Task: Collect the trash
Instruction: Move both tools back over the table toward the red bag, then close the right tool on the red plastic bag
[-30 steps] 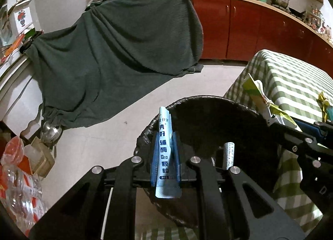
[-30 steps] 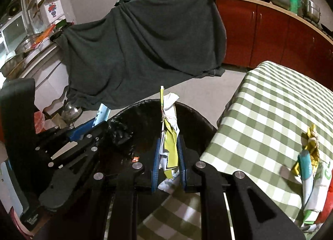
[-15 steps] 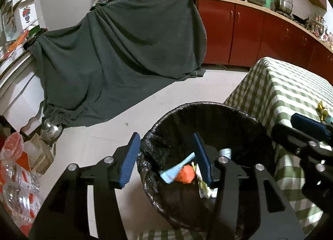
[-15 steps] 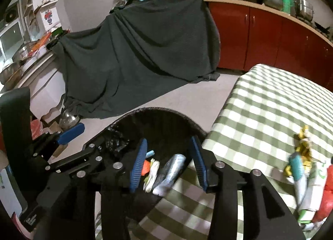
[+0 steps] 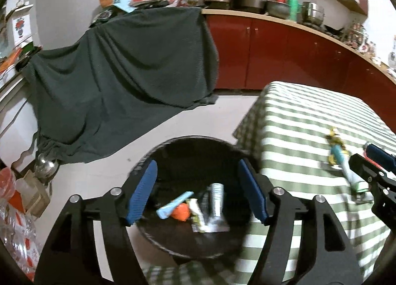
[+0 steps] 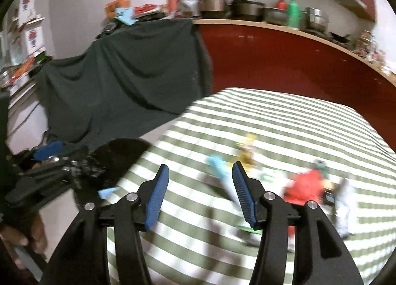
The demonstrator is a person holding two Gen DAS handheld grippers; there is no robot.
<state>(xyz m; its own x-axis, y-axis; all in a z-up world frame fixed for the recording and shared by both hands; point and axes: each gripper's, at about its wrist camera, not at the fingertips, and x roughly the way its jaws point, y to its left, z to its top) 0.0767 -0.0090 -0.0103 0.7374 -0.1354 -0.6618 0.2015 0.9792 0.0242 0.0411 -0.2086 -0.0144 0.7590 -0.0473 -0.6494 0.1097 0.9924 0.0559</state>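
With both tongs, left and right, empty and opening, wrappers are seen inside the bin at lower centre, and the trash on the desk at right is judged next.

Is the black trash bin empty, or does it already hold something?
Not empty. The left wrist view looks into the trash bin and shows wrappers lying at its bottom, among them a light blue packet.
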